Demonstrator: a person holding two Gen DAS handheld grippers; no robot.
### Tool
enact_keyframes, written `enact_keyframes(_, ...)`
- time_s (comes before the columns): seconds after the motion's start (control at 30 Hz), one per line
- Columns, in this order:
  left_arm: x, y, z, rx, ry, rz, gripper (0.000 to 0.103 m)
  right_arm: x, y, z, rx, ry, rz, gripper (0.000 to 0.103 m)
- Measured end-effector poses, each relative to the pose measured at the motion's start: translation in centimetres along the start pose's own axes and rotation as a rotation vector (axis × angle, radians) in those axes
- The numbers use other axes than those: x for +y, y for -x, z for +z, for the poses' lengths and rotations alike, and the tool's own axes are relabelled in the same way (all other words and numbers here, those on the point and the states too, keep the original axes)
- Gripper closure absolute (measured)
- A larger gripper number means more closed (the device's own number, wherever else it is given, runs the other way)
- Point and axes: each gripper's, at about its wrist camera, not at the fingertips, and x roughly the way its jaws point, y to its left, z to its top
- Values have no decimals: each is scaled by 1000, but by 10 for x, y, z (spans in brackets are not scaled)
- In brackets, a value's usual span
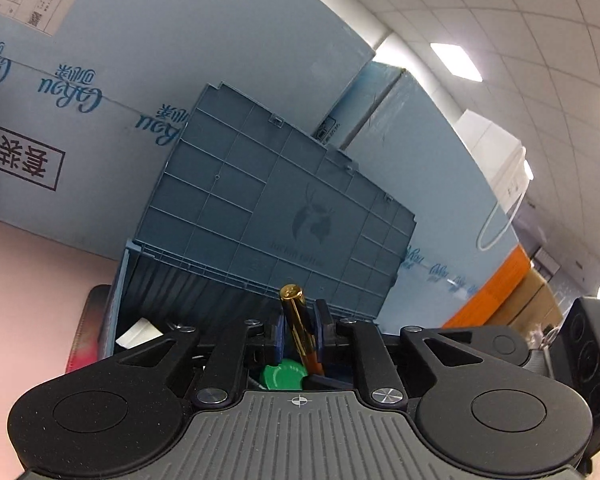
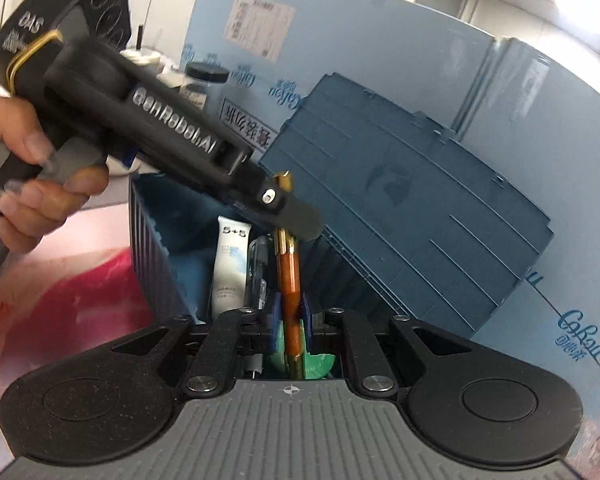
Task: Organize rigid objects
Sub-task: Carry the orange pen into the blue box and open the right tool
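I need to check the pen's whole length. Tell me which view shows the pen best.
The right wrist view: the pen shows from its gold cap down its orange barrel, over the open blue box. The left wrist view shows mostly the gold cap between the left tongs; little barrel is visible.

an office storeroom: grid ceiling panels (image 1: pixel 480 20), stacked blue printed cartons (image 1: pixel 180 60) against the wall.

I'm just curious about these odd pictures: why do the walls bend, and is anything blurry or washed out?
Left wrist view: the fisheye lens bows the blue cartons; ceiling lights blow out white; the gold-capped pen is sharp. Right wrist view: same curving; the hand and left gripper are motion-smeared; the white tube reads clearly.
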Motion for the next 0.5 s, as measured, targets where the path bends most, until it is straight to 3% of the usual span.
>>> enact_keyframes(0.07, 5, 1, -1, 1, -22, 39, 87, -5, 8, -8, -24, -30, -8, 68)
enact_keyframes(0.2, 5, 5, 1, -1, -21, 85, 87, -10, 21, -15, -80, -98, -32, 51)
enact_keyframes(0.37, 5, 13, 5, -23, 9, 65, 53, -15, 44, -24, -157, -171, -61, 30)
enact_keyframes(0.43, 0, 21, 5, -41, 2, 65, 25, -15, 53, -27, -183, -188, -62, 26)
enact_keyframes(0.5, -6, 23, 6, -79, -17, 73, 19, -15, 62, -30, -208, -200, -64, 25)
